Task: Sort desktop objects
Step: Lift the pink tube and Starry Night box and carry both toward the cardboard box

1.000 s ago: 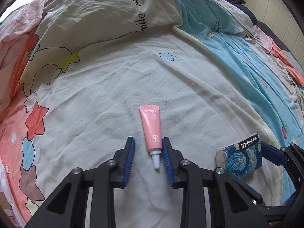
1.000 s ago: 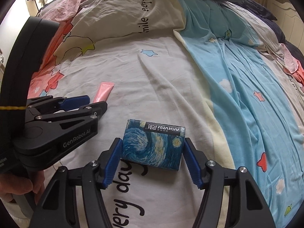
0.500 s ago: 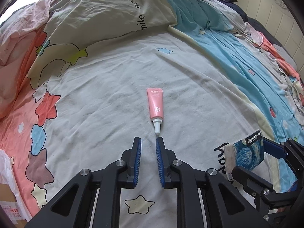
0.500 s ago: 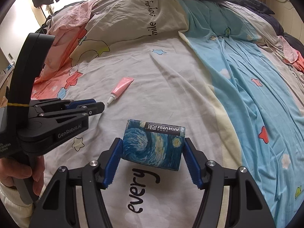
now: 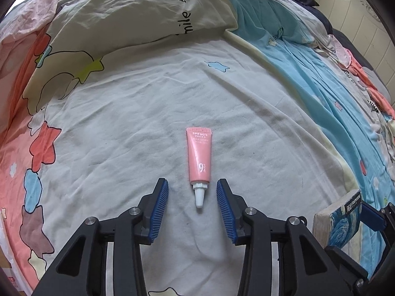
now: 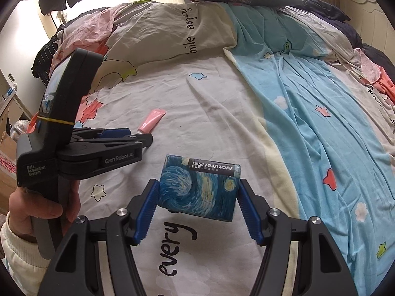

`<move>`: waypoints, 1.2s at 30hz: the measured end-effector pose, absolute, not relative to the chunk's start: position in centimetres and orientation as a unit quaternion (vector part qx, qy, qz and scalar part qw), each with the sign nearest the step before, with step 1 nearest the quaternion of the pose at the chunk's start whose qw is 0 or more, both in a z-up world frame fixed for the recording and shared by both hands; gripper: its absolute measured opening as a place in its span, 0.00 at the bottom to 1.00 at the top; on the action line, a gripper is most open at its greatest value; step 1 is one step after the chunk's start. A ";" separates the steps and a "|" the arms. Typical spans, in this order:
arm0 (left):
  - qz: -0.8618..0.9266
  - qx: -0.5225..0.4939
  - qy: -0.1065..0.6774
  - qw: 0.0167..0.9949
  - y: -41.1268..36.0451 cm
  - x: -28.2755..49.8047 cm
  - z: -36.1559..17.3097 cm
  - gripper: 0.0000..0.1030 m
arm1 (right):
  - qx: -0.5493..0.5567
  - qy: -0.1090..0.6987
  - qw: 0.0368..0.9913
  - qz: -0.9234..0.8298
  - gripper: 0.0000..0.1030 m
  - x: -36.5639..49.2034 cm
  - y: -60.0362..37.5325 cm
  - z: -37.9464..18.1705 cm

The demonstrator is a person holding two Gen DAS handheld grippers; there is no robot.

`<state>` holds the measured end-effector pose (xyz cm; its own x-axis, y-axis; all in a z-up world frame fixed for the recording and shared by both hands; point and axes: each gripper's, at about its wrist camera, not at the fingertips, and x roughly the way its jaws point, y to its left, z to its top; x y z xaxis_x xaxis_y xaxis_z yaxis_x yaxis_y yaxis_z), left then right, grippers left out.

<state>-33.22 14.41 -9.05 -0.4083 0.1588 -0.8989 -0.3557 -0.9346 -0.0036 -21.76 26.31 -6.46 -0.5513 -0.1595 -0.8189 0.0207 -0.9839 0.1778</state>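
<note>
Left claw, nearly shut half a second ago, is now spreading released around the pink tube's cap at lower centre, on the bed sheet. Right claw is still gripping the starry box, lower centre. Tube pickup looks imminent.

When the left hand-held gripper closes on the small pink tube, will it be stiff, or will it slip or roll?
The small pink plastic tube looks soft and flattened toward its crimped end, so it will probably squash slightly rather than roll. Its smooth, tapering body may slide forward between the ribbed blue pads of the open left hand-held gripper. It is likely very light.
</note>
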 end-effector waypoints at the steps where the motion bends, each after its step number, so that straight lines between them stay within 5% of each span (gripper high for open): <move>1: 0.835 -0.520 0.096 0.153 14.5 -33.3 -9.1 0.34 | 0.472 -0.074 0.052 -0.877 0.58 -21.8 26.3 -6.6; 2: 0.836 -0.518 0.101 0.152 14.6 -33.4 -9.0 0.18 | 0.473 -0.074 0.052 -0.877 0.58 -21.9 26.3 -6.8; 3: 0.836 -0.517 0.106 0.151 14.7 -33.4 -9.0 0.16 | 0.473 -0.075 0.054 -0.876 0.58 -21.8 26.3 -7.0; 36: 0.851 -0.474 0.133 0.180 9.9 -23.7 -2.2 0.15 | 0.445 -0.042 0.069 -0.892 0.58 -17.4 21.5 -3.0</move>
<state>-23.71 9.92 -2.21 -0.4853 0.1812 -0.8553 -0.4333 -0.8995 0.0553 -17.44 21.46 -3.03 -0.5943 -0.1595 -0.7883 0.0854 -0.9871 0.1353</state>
